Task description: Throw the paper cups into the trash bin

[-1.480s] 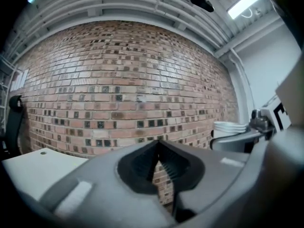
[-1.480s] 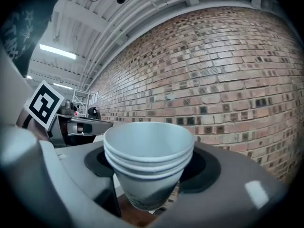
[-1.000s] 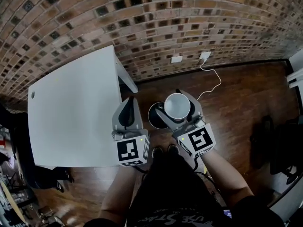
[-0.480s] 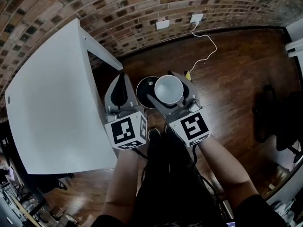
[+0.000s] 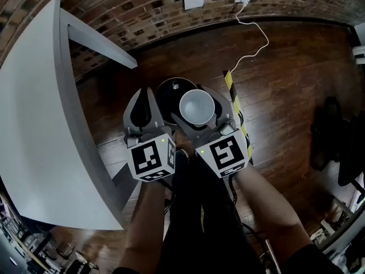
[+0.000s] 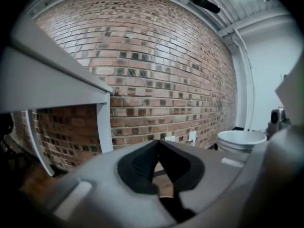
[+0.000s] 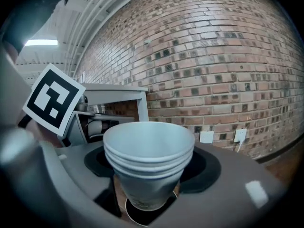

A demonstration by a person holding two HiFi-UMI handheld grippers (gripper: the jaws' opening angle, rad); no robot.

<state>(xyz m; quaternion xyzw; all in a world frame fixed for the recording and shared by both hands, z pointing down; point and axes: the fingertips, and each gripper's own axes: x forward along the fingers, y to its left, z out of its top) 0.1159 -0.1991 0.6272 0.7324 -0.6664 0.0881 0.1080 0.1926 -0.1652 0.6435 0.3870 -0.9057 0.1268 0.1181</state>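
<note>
Where the person's two bare forearms (image 5: pixel 263 201) reach forward at the lower edge of the head view, each hand carries one grey two-jaw gripper with a black-and-white marker cube at its rear. The left gripper (image 5: pixel 144 96) has its jaws brought together until the dark pads meet at the tips, and nothing is between them. The right gripper (image 5: pixel 197 110) has its jaws spread wide and closed against the sides of a nested stack of white paper cups (image 7: pixel 148 146); three rims show one inside another, and the stack stands upright with its mouth facing up. The two grippers are side by side, close but not touching. Directly beneath the stack is a round black trash bin (image 5: pixel 165 93), standing on the floor; in the head view the cups cover the right part of its opening, and in the right gripper view its circular rim appears just under the base of the stack. A small pale item lies inside the bin, too small to identify. A dark brown wooden plank floor (image 5: pixel 285 96) surrounds the bin, with a yellow-and-black striped strip (image 5: pixel 232 93) just beside the right gripper. A white flat-topped table (image 5: pixel 34 124) stands on the person's left. Farther out, a white cable (image 5: pixel 255 39) runs across the floor to white wall plates (image 5: pixel 194 1) on a red-brown brick wall (image 5: pixel 114 4).
</note>
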